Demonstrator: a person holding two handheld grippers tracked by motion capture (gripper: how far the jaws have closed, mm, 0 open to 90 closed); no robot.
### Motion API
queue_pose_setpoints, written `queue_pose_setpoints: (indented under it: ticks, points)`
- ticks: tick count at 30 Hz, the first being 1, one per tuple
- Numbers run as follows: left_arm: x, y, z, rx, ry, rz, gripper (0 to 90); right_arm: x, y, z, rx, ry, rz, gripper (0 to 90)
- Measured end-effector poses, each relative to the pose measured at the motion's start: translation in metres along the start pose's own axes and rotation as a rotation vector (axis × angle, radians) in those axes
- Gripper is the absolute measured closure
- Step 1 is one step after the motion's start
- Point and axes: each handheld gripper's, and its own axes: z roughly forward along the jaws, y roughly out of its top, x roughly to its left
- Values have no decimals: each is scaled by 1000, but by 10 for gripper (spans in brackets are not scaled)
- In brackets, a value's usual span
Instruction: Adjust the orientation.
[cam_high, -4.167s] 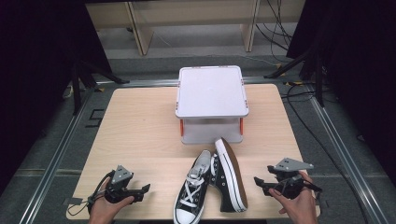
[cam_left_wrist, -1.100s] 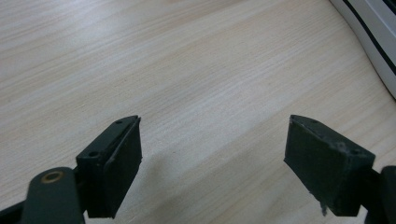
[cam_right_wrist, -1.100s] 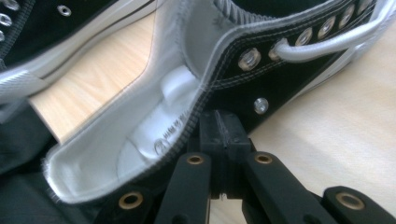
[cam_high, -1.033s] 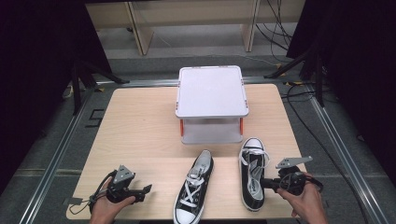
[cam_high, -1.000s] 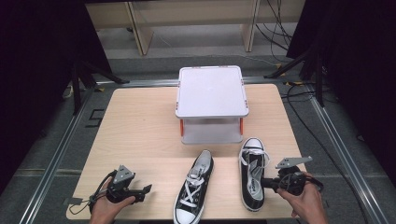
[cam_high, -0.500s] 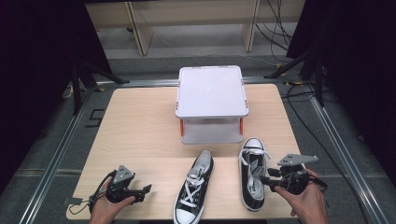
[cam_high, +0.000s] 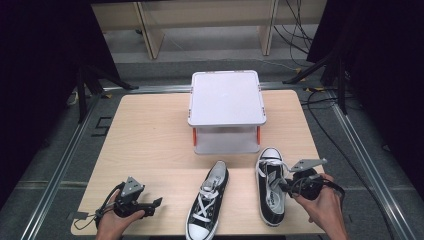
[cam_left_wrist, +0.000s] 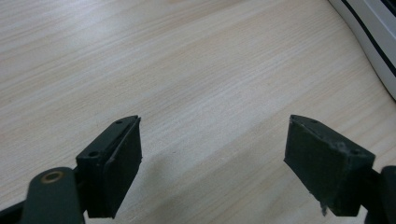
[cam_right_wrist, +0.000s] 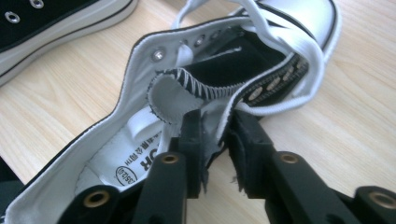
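Two black canvas sneakers with white laces stand upright on the wooden table (cam_high: 150, 130), toes pointing away. The left shoe (cam_high: 207, 202) sits near the front edge, and its sole edge (cam_left_wrist: 373, 42) shows in the left gripper view. The right shoe (cam_high: 270, 192) stands beside my right gripper (cam_high: 286, 186). In the right gripper view my right gripper (cam_right_wrist: 215, 126) has just been closing, and its jaws pinch the side wall of this shoe (cam_right_wrist: 140, 135) by the eyelets. My left gripper (cam_high: 156, 204) rests at the front left, and the left gripper view shows it (cam_left_wrist: 212, 158) open over bare wood.
A white lidded box (cam_high: 227, 100) with orange clips stands at the middle back of the table, just beyond the shoes' toes. The other shoe (cam_right_wrist: 60, 23) lies at the top left of the right gripper view. Metal rails and cables border the table.
The right shoe, which earlier lay tipped on its side against the left shoe, now stands upright farther right. The right gripper has shifted slightly at its side. The left gripper has not moved.
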Motion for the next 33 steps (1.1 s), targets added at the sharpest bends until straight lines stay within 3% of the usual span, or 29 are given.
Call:
queue_pose_setpoints:
  ticks: [1, 8, 10, 11, 12, 14, 15, 16, 17, 20, 23, 26, 27, 30, 31, 32, 33]
  points:
    - [-2, -1, 0, 5, 1, -26, 185, -2, 0, -2, 9, -12, 1, 788]
    - [-1, 0, 0, 4, 5, -37, 185, -16, 1, -5, 10, -24, 8, 821]
    - [0, 1, 0, 6, 4, -24, 184, -20, 2, -7, 14, -26, 35, 738]
    - [-1, 1, 0, 2, 3, -31, 185, -16, 2, -7, -2, -26, 91, 715]
    - [0, 1, 0, 4, 3, -29, 184, -17, 3, -8, 33, -18, 78, 688]
    - [-1, 1, 0, 1, 5, -32, 185, -18, 3, -7, 36, -16, 71, 673]
    - [-1, 1, 1, -3, 1, -31, 184, -17, 4, -3, 62, -12, 104, 650]
    - [-1, 1, 1, -3, 1, -31, 184, -17, 4, -3, 62, -12, 104, 650]
    - [-1, 1, 0, 3, 0, -34, 184, -20, 5, 2, 74, -14, 74, 657]
    - [-1, 1, 1, -3, 2, -39, 184, -21, 6, 6, 92, -19, 92, 662]
    - [0, 1, 0, 5, -10, -11, 185, -26, 10, 10, 127, 7, 90, 694]
    - [-1, 2, 0, 2, -11, -18, 184, -25, 13, 11, 148, 18, 90, 709]
    - [-1, 2, 0, 2, -12, -18, 184, -26, 18, 12, 179, 27, 85, 715]
    - [-1, 2, 1, -4, -3, -34, 185, -28, 23, 13, 208, 23, 85, 720]
    - [0, 2, 1, -10, -3, -11, 184, -28, 27, 14, 234, 28, 67, 734]
    - [-1, 2, 1, -7, -2, -39, 184, -27, 28, 15, 246, 30, 70, 739]
    - [-1, 2, 1, -6, -2, -39, 184, -27, 31, 15, 263, 29, 71, 746]
